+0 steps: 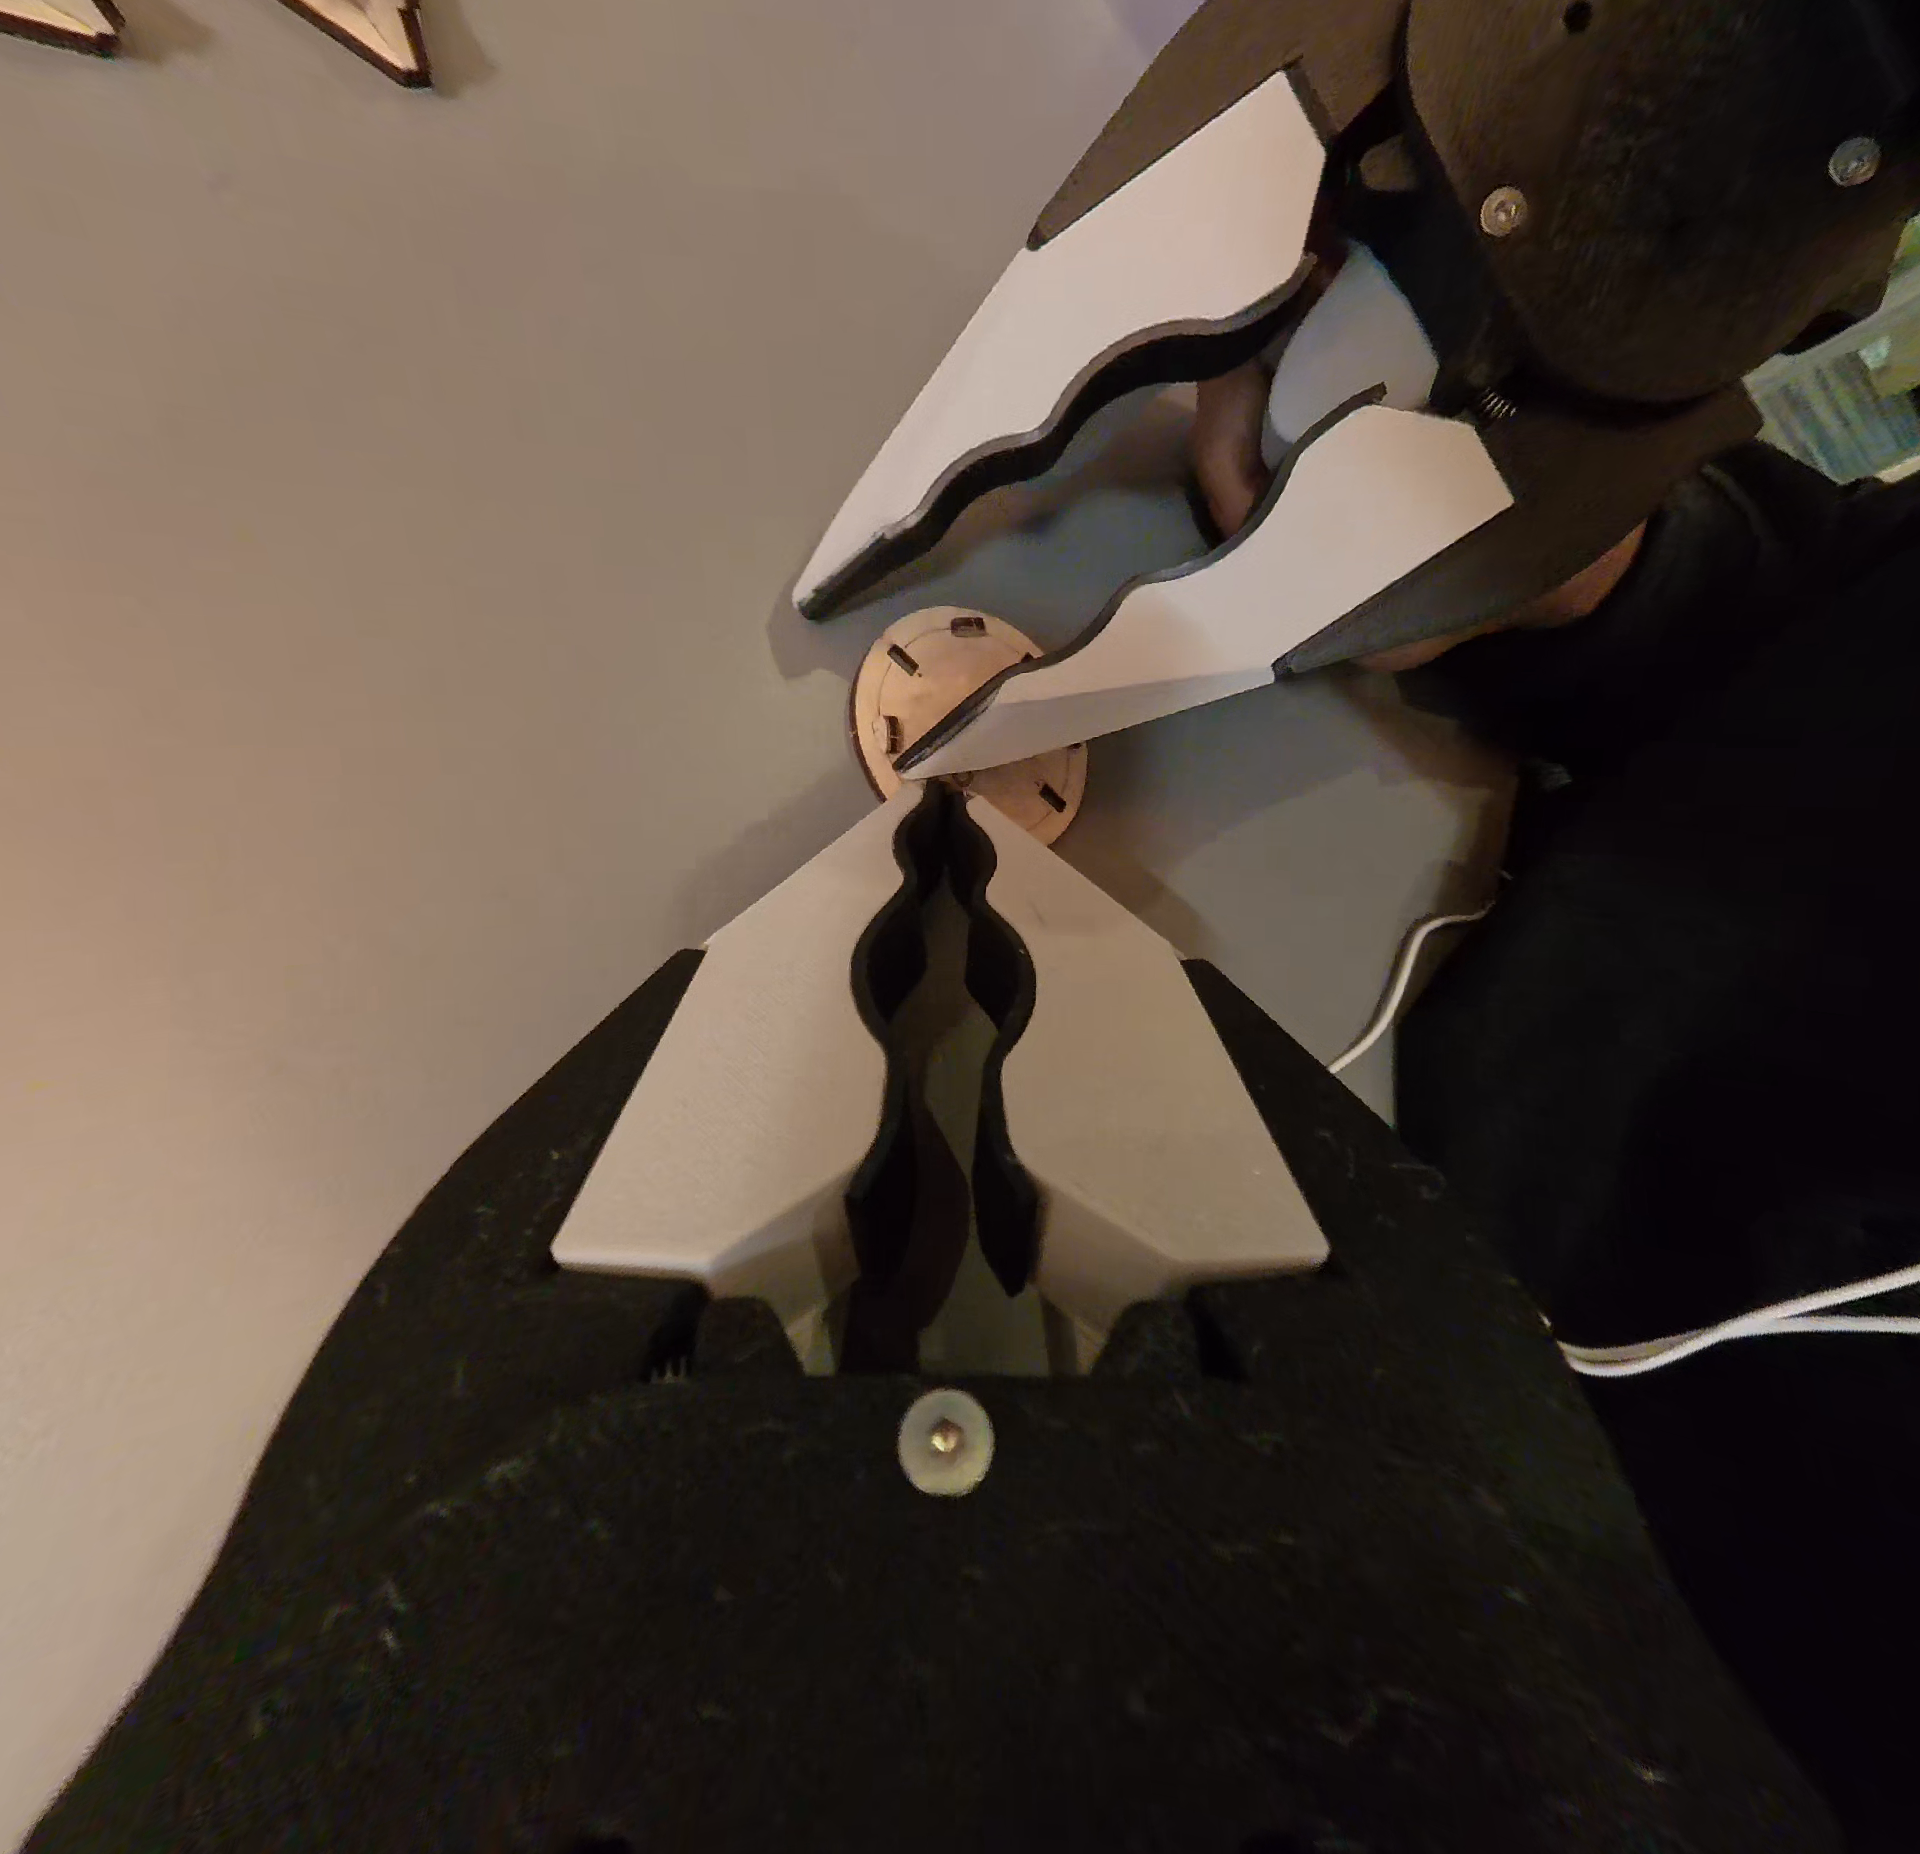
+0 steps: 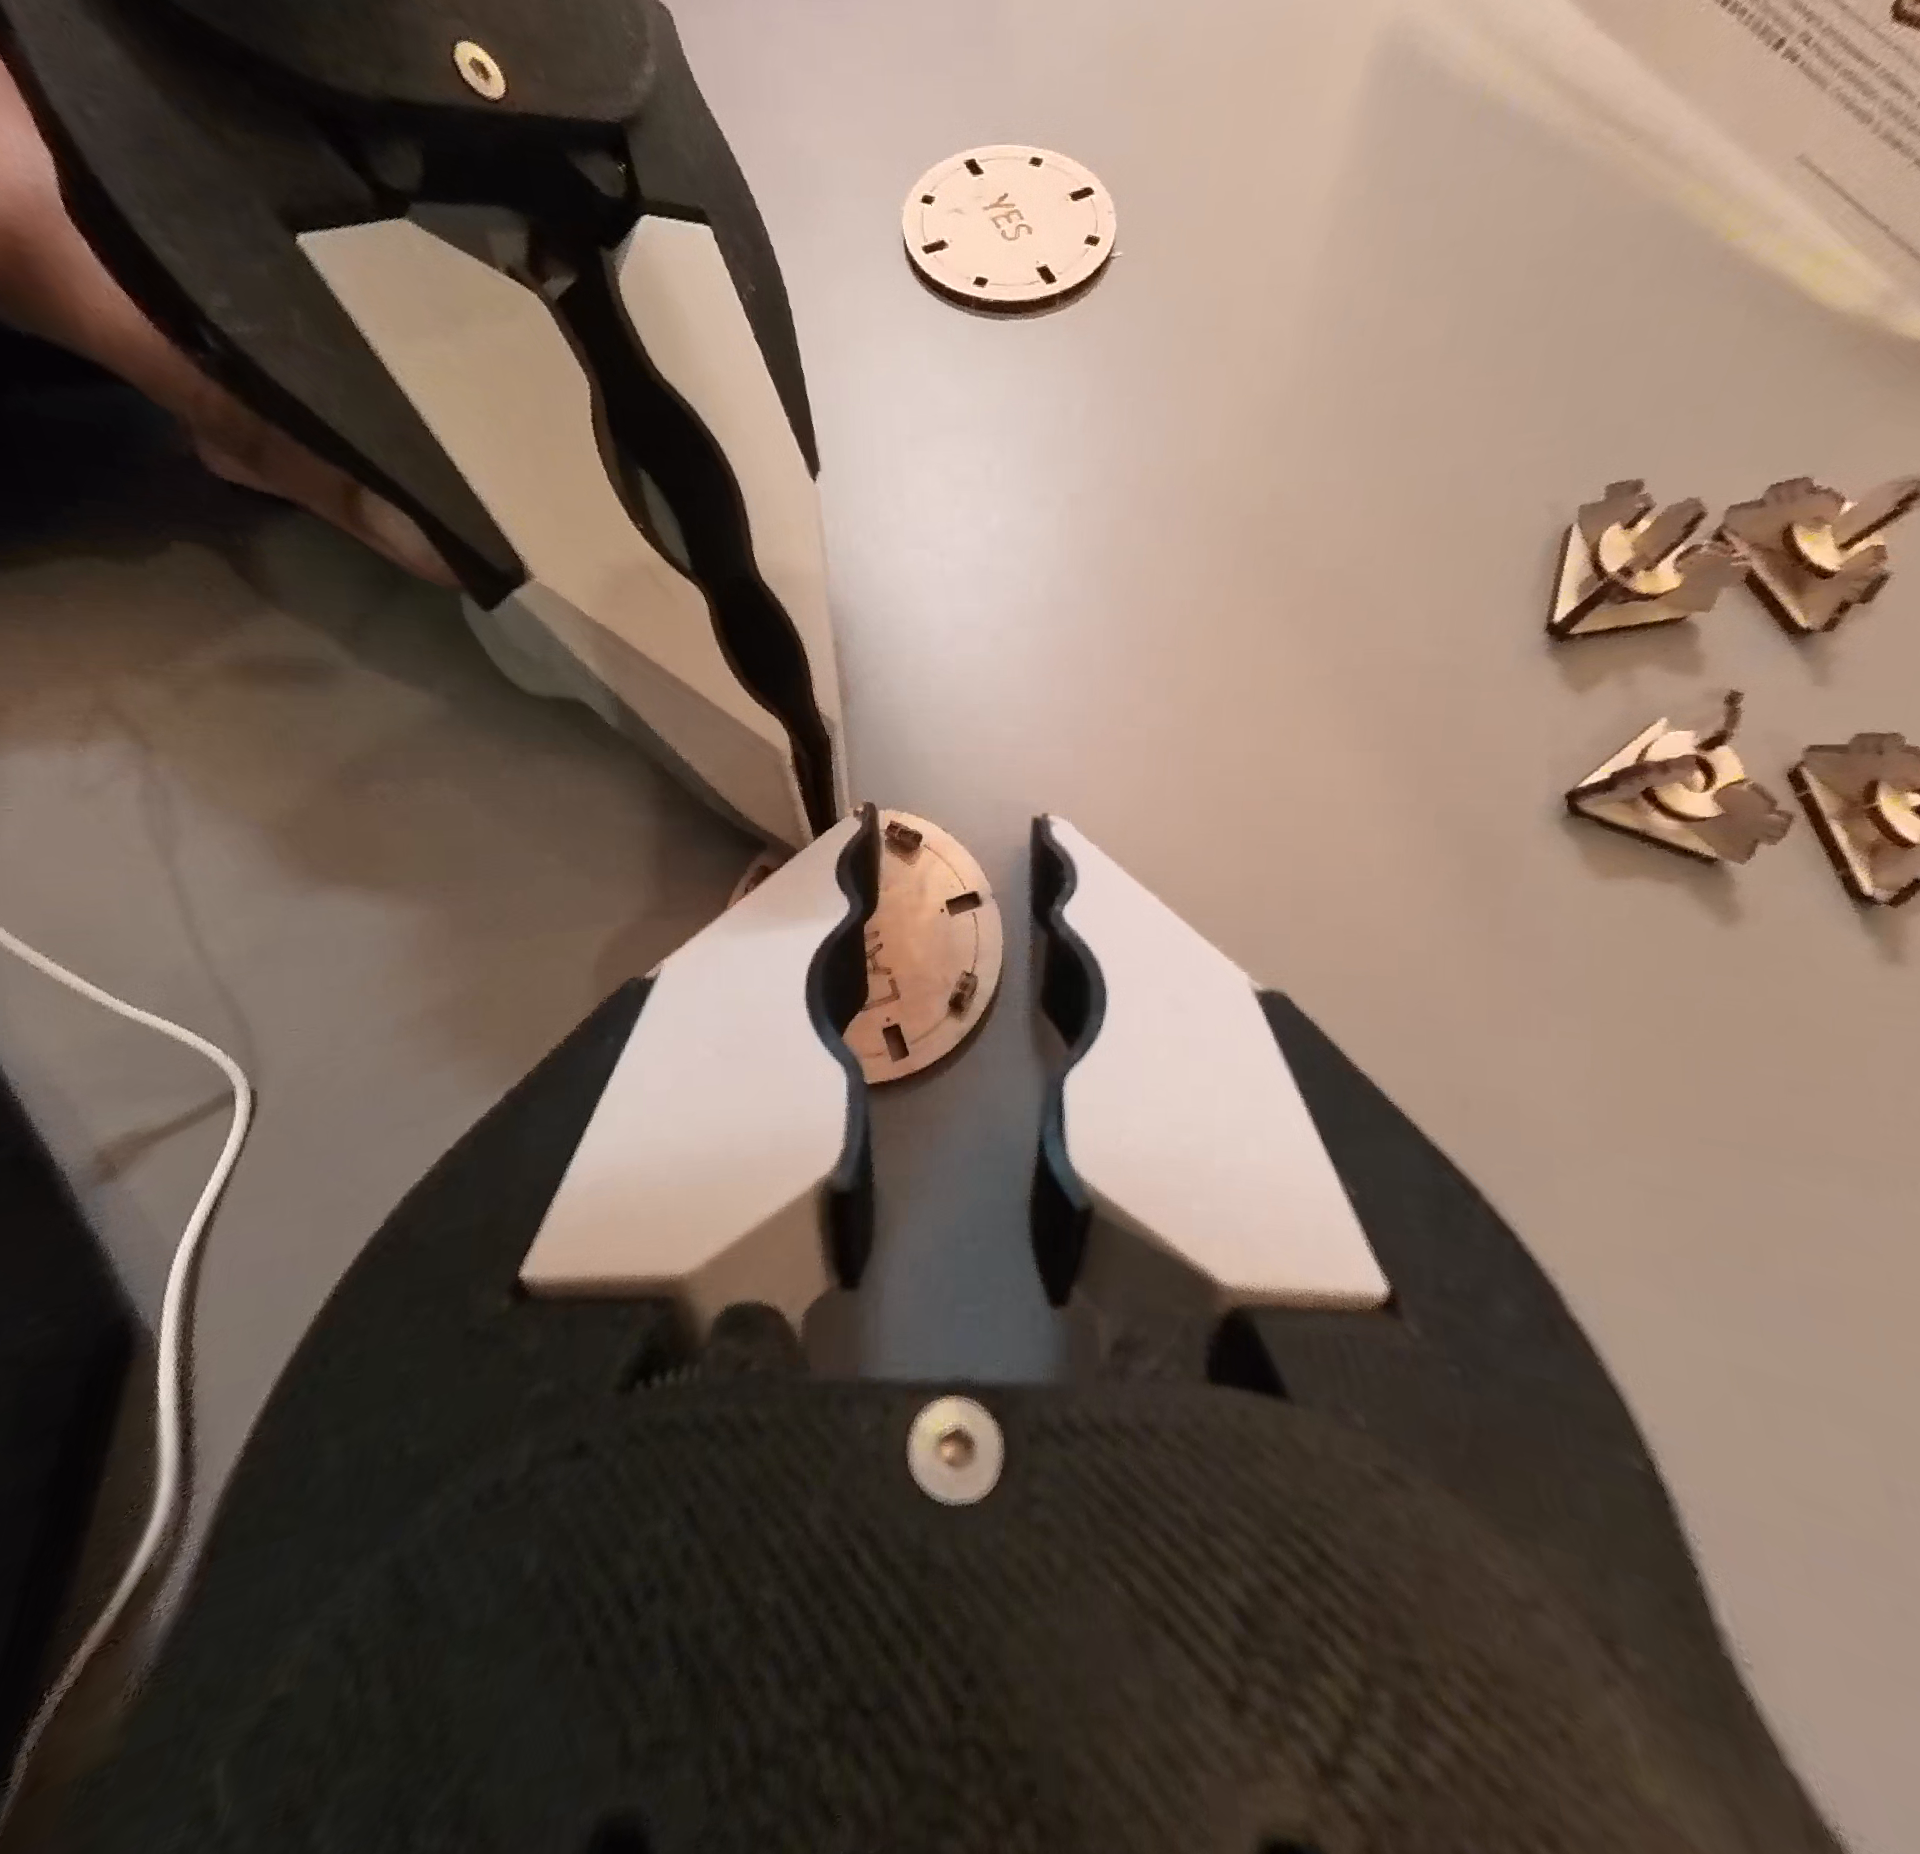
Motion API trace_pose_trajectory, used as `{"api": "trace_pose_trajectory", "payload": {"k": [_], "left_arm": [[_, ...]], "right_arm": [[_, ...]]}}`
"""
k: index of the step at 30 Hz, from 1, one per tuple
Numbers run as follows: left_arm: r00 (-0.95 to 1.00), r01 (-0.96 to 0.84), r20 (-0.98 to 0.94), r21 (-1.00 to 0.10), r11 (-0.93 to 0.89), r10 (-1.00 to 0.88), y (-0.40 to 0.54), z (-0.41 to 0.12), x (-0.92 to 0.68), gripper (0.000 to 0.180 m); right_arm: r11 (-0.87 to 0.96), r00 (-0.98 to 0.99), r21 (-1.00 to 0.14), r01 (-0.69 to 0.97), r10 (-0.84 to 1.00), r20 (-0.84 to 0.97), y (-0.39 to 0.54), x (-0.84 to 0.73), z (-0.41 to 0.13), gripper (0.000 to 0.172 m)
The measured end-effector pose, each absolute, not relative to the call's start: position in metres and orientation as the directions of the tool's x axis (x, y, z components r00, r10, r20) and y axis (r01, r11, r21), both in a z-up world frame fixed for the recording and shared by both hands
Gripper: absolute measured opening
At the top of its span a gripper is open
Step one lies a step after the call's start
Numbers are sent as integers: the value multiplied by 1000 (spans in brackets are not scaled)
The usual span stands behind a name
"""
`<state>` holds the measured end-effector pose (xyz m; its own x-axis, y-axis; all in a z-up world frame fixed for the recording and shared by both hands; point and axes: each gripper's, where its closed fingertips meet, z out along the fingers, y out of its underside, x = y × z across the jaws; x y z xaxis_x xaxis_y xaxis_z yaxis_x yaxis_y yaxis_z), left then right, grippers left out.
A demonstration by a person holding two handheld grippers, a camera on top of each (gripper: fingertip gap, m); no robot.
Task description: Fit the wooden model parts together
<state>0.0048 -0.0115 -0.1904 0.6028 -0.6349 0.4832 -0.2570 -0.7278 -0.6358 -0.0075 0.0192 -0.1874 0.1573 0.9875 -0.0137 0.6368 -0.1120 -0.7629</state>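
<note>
Parts of the round wooden disc (image 2: 935, 963) are hidden in both views: the right gripper's (image 2: 951, 838) left finger (image 2: 748, 973) covers one half of it, and the engraving on its face is cut off. In the left wrist view the same disc shows only in pieces, crossed by one right finger, with its near edge lost behind the left gripper's (image 1: 940, 791) tips. Whether those tips pinch anything cannot be made out; they stand together with no visible gap, right at the disc's edge.

The right gripper's jaws stand moderately apart, with nothing clamped. The disc lies flat on the table (image 2: 1299, 557) below them, partly under the left finger and partly in the gap, and the right finger (image 2: 1132, 973) is clear of it.

A second wooden disc (image 2: 1008, 228), slotted round its rim, lies farther out toward the table's far side, well apart from both grippers. Four small triangular wooden assemblies (image 2: 1745, 692) sit in a cluster toward the right edge, and a printed sheet (image 2: 1714, 90) lies at the far right corner, cut off by the frame. A white cable (image 2: 197, 1181) trails along the near left edge. The table is plain matt grey; a dark-sleeved arm (image 1: 1662, 869) fills the space beyond its near edge, and little of the room shows.
</note>
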Motion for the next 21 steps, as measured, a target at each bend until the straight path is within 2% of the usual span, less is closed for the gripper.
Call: {"api": "trace_pose_trajectory", "payload": {"k": [4, 21], "left_arm": [[601, -255, 487, -634, -730, -633, -12, -190, 5, 2], [597, -250, 498, -630, -735, -629, -12, -191, 5, 2]], "right_arm": [[-138, 145, -760, 635, 988, -57, 15, -9, -188, 17], [-202, 181, -753, 626, 977, -112, 14, -8, -189, 14]]}}
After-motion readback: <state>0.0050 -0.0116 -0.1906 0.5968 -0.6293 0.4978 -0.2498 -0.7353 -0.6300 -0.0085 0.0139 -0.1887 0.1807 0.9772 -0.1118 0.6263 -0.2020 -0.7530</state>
